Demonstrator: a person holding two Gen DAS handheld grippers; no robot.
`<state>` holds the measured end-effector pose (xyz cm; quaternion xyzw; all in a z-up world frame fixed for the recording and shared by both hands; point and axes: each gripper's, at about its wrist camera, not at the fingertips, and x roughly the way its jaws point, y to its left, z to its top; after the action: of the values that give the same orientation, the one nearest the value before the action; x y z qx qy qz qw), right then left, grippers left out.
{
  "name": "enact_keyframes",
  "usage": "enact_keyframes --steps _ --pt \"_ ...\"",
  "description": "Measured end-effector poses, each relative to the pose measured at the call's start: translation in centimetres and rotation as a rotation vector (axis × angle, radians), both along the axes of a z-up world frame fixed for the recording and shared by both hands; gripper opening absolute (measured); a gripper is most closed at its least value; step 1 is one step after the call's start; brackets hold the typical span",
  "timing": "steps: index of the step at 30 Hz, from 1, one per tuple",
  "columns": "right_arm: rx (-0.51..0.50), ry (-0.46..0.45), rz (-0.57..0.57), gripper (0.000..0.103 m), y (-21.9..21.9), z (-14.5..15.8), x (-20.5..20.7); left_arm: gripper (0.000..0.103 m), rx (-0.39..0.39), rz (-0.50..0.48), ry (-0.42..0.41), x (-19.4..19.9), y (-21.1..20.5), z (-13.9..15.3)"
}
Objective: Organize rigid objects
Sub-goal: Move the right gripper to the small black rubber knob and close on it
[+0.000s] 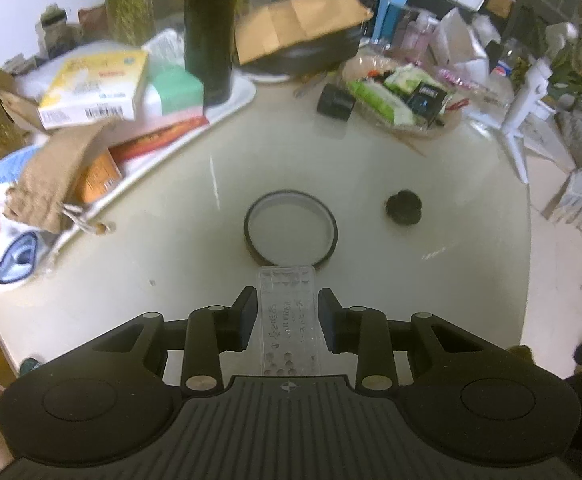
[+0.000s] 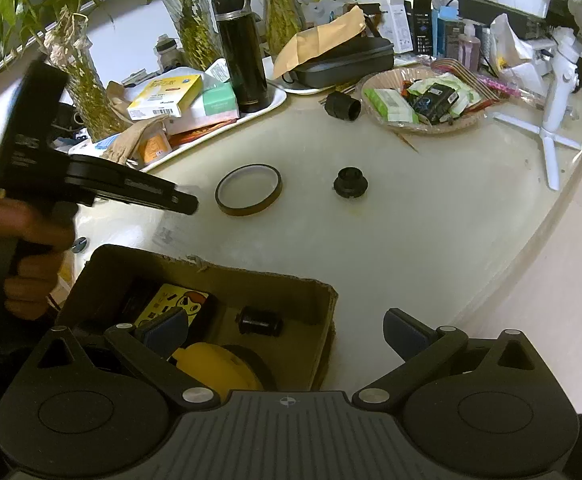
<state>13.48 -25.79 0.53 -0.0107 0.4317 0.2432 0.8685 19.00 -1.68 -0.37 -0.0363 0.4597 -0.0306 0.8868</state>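
The left gripper [image 1: 287, 317] is clenched on a clear plastic case [image 1: 289, 320], a flat rectangle with rounded corners, small dimples at both ends and printed lines down its middle; "CAR FREE" can just be made out, the rest is too blurred. In the left wrist view the case juts toward 12 o'clock from between the black pads, and beyond its tip lies a tape ring [image 1: 291, 230], a thin dark hoop with a pale inner wall, flat on the glossy cream table [image 1: 471, 280]. At 2 o'clock from the ring sits a small black knob [image 1: 404, 208], round with a stepped base.

The right gripper [image 2: 291, 334] is spread wide and empty, its blue-padded fingers [image 2: 167, 330] hanging over a rough-edged cardboard box [image 2: 323, 300]. Inside the box lie a short black cylinder [image 2: 261, 321], a yellow round piece [image 2: 215, 368] on a black disc, and a dark pack with a yellow cartoon label [image 2: 175, 300].

At 10 o'clock of the right wrist view a hand [image 2: 19, 256] grips the left tool's handle. At 12 o'clock a smooth black flask [image 2: 243, 52] stands on a white tray [image 2: 275, 100] beside a yellow carton [image 2: 167, 96] with a barcode; its print is unreadable. At 1 o'clock a woven basket [image 2: 467, 120] holds green and black packets.
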Motion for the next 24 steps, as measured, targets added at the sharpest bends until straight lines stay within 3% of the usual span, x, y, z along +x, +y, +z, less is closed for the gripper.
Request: enact_keyframes --steps 7,24 --pt "-0.003 -0.006 -0.012 0.103 0.3 0.0 0.8 0.033 -0.027 -0.014 -0.059 -1.8 0.9 2.0" --pt "0.036 -0.075 0.011 0.103 1.3 -1.1 5.1 0.033 -0.092 -0.097 -0.082 -6.0 2.1 3.3"
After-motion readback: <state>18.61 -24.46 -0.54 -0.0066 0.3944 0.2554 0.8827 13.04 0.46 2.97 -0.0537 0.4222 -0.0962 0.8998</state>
